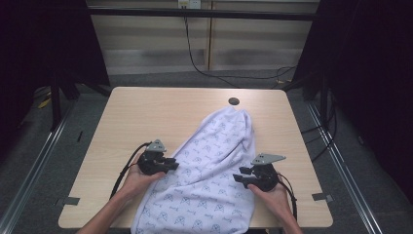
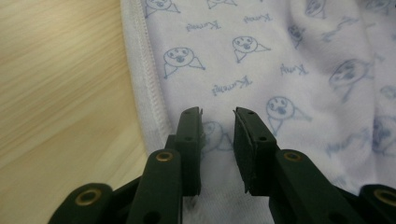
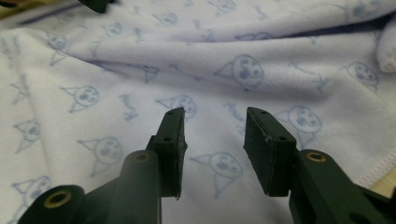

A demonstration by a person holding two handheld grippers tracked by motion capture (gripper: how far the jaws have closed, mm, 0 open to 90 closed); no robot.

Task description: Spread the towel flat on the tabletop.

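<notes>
left fingers: the left gripper (image 2: pixel 218 114) has its black jaws parted with a narrow gap, hovering over the cloth just inside the stitched hem (image 2: pixel 148 88). We see nothing pinched between the pads.
right fingers: the right gripper (image 3: pixel 215 115) also stands apart, a bit wider, with bare fabric showing through the gap, so no grip there either.
the cloth: a white cotton garment printed with little blue cartoon faces (image 1: pixel 209 170). It lies rumpled and diagonal on the table, running from near the middle down over the front edge between the two hands.
table: a light wooden tabletop with rounded corners (image 1: pixel 146 112), bare on the left side.
step in hand, our guess: grabbing the two side edges to spread or fold it.
how we'd do it well: get each jaw over the hem itself, not the middle of the fabric. Pinch one layer only, close both sides about together, then pull evenly so it doesn't bunch.
</notes>
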